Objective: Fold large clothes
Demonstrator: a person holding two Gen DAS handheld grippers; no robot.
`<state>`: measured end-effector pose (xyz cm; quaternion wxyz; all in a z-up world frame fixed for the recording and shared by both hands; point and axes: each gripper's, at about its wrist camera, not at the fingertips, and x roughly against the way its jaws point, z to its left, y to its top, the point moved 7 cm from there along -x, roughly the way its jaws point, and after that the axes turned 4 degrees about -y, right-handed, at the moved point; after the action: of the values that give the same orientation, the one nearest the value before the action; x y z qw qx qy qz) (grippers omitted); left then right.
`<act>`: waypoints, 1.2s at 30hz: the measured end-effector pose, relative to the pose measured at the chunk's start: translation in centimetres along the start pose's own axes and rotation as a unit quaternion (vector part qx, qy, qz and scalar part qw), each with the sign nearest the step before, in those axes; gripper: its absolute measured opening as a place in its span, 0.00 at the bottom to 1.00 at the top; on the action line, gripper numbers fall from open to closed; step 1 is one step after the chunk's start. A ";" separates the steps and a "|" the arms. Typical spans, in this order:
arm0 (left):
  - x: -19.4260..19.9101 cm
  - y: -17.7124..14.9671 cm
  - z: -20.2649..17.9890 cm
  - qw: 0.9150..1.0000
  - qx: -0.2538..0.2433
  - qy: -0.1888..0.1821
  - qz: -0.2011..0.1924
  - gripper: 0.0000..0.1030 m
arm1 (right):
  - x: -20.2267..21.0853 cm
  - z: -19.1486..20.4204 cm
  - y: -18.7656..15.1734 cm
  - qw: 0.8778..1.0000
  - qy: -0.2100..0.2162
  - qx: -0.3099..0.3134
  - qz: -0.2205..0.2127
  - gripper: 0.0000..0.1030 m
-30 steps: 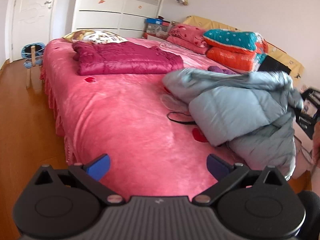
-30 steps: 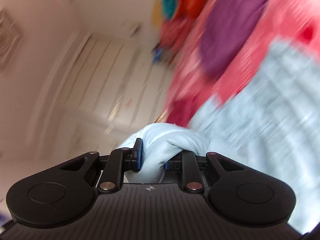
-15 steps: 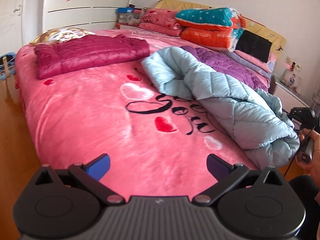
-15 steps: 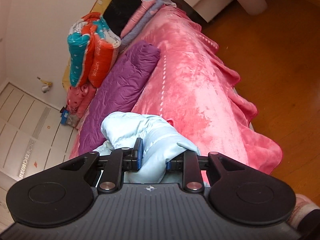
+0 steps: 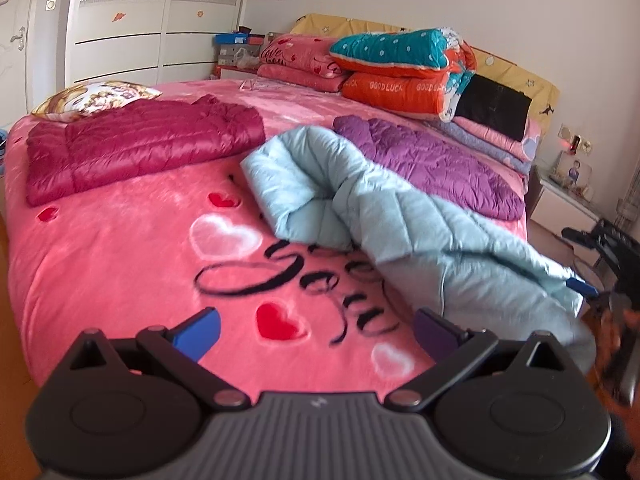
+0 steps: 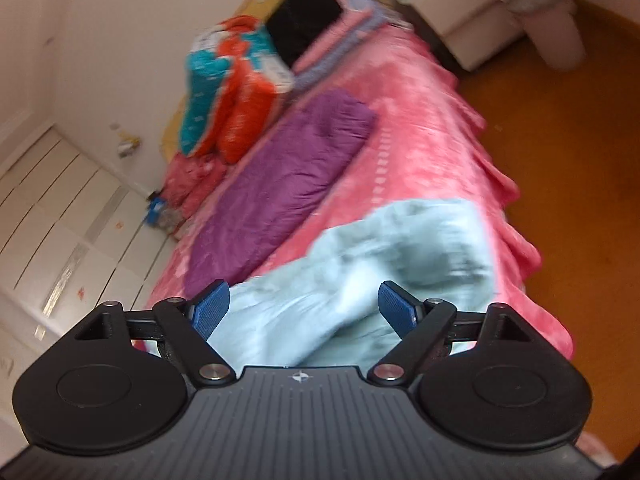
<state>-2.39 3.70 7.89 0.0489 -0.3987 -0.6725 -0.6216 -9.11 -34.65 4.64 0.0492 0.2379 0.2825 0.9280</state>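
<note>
A light blue padded coat (image 5: 384, 216) lies crumpled across the right half of the pink bed (image 5: 132, 240), its near end hanging toward the bed's right edge. My left gripper (image 5: 316, 330) is open and empty above the bed's near edge, left of the coat. My right gripper (image 6: 304, 310) is open, its blue pads either side of the coat's near end (image 6: 360, 272). It also shows at the far right of the left wrist view (image 5: 580, 286), at the coat's corner.
A folded maroon jacket (image 5: 136, 144) lies at the bed's far left. A purple quilted coat (image 5: 432, 160) lies behind the blue one. Stacked quilts and pillows (image 5: 400, 68) sit at the headboard. A white nightstand (image 5: 560, 196) stands right of the bed, a wardrobe (image 5: 132, 20) behind.
My right gripper was shut on the blue coat and has opened, letting it drop on the bed. The coat has spread out flatter. My left gripper has swung right, staying open.
</note>
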 end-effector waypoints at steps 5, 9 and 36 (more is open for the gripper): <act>-2.9 3.3 -1.1 1.000 0.006 -0.007 -0.016 0.99 | 0.1 4.7 -2.2 0.992 0.029 0.125 0.004 1.00; -5.6 6.3 -1.9 1.000 -0.005 -0.006 -0.026 0.99 | -1.9 6.8 -4.1 0.987 0.055 0.147 0.043 1.00; -32.8 13.7 -3.4 0.993 0.058 -0.012 0.105 0.59 | -9.3 6.9 -8.3 0.969 0.017 0.213 0.124 0.97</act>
<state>26.54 -16.08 1.12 0.1286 -0.4710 -0.6626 -0.5680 1.95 -26.37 1.30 -0.1225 0.2607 0.4424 0.8493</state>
